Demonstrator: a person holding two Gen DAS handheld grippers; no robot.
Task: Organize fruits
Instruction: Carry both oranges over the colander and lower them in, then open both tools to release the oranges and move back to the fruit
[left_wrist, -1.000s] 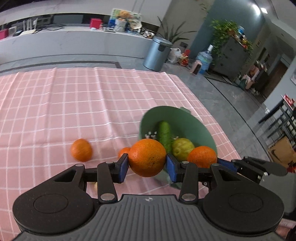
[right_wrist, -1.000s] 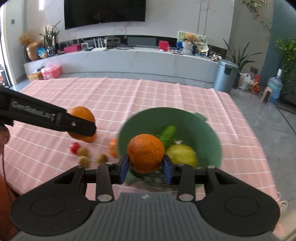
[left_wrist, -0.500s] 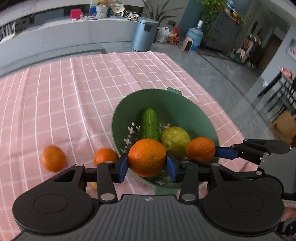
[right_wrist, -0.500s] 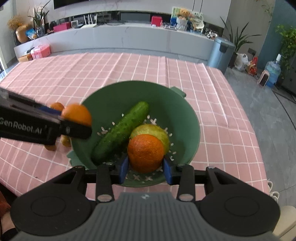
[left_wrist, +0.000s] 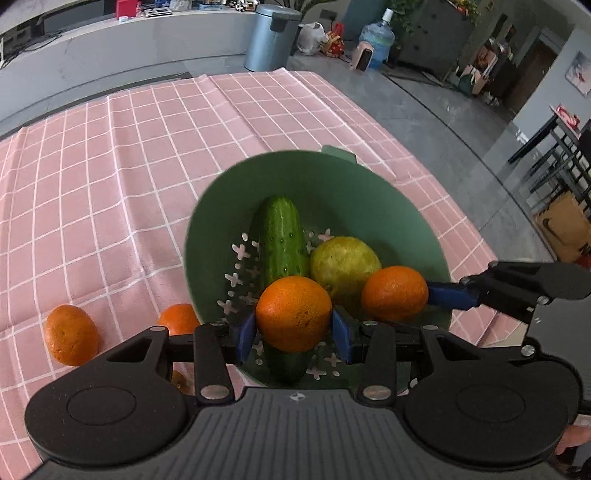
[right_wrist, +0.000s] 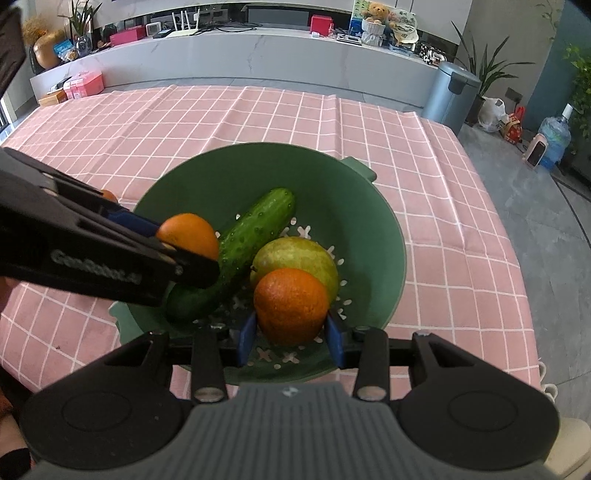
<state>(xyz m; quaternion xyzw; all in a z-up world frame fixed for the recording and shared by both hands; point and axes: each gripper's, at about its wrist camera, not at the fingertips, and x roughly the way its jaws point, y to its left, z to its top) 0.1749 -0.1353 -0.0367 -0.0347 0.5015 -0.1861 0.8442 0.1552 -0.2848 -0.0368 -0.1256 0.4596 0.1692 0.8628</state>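
Clamping oranges: left gripper (left_wrist: 294, 330) one; right gripper (right_wrist: 290, 336) another.

A pink tablecloth (right_wrist: 258, 122) with a grid of thin white lines is covering the table. A dull green colander (right_wrist: 354, 221) is showing white cross-shaped cut-outs in its base. Inside it a dark green, bumpy cucumber (right_wrist: 255, 229) is lying beside a yellow-green round fruit (right_wrist: 299, 254). Two bright oranges are sitting between blue pads: one in the black left gripper (left_wrist: 293, 334), one in the black right gripper (right_wrist: 290, 338). Two more oranges (left_wrist: 70, 334) are glowing on the pink cloth towards its left edge.
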